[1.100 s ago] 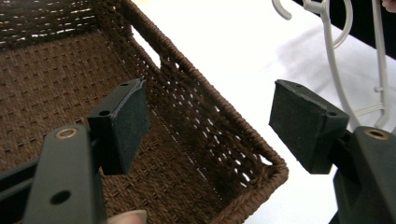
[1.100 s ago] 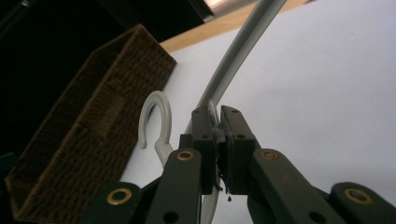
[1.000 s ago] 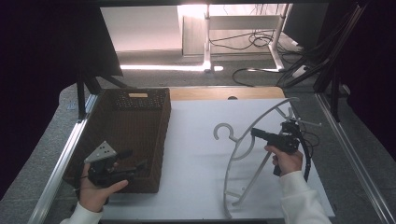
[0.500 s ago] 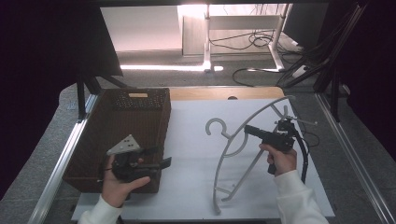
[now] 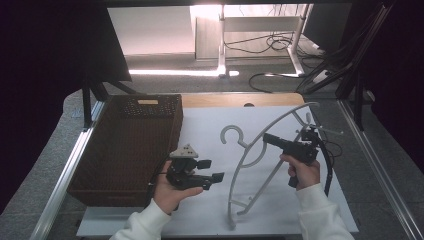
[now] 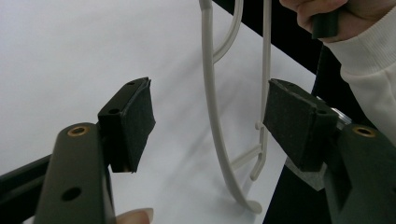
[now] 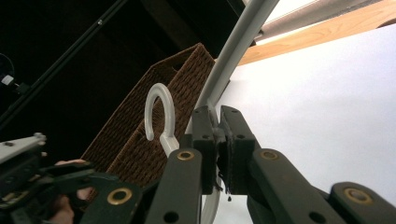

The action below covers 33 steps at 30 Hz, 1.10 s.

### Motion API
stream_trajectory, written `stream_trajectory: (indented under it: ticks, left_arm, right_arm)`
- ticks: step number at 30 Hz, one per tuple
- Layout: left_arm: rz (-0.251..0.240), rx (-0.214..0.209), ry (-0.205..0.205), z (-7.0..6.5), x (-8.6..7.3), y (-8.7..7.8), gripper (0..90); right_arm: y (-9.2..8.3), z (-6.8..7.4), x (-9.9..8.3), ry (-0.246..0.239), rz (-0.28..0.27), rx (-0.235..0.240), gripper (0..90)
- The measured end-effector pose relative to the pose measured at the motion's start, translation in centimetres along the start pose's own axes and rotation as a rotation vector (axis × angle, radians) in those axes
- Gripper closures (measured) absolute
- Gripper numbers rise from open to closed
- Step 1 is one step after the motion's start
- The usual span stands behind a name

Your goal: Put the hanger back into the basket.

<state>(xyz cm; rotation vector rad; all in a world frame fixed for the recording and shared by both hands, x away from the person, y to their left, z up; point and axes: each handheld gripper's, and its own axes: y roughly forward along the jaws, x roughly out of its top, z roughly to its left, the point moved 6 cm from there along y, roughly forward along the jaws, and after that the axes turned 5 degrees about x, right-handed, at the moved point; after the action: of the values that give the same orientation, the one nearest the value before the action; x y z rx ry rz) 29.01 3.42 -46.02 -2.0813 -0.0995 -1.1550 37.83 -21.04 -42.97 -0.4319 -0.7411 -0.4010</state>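
Our left gripper has moved from over the basket toward the hanger, and its jaws stand apart, empty. We judge that it comes to take the hanger's lower end. Our right gripper keeps the hanger clenched, raised above the white sheet. We count one hanger, one basket, two grippers.

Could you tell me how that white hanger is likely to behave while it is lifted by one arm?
The white hanger looks like thin moulded plastic, so probably light and somewhat springy. The right hand-held gripper pinches it off-centre on one slim rod, so it may swing or twist in the grip. Its smooth round rod could slip between the pads. The left hand-held gripper is open nearby, seemingly placed to steady it.
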Motion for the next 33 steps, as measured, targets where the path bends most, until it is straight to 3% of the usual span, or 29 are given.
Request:
stream_trajectory:
  ticks: [12,19,27,33]
  left_arm:
    - [0.063,-0.052,-0.020,-0.2,-0.3,4.1,40.0]
    - [0.094,-0.085,-0.019,-0.6,-0.5,5.8,56.1]
    - [0.111,-0.115,-0.030,-0.6,-0.7,6.4,79.3]
    - [0.099,-0.119,-0.068,0.0,-0.7,6.0,81.4]
  right_arm:
    - [-0.1,0.4,-0.1,0.006,-0.011,0.026,85.7]
    - [0.2,0.6,-0.3,0.017,-0.016,0.040,85.6]
    - [0.3,0.7,-0.3,0.012,-0.012,0.050,85.6]
    - [0.3,0.6,-0.4,0.016,-0.011,0.064,85.5]
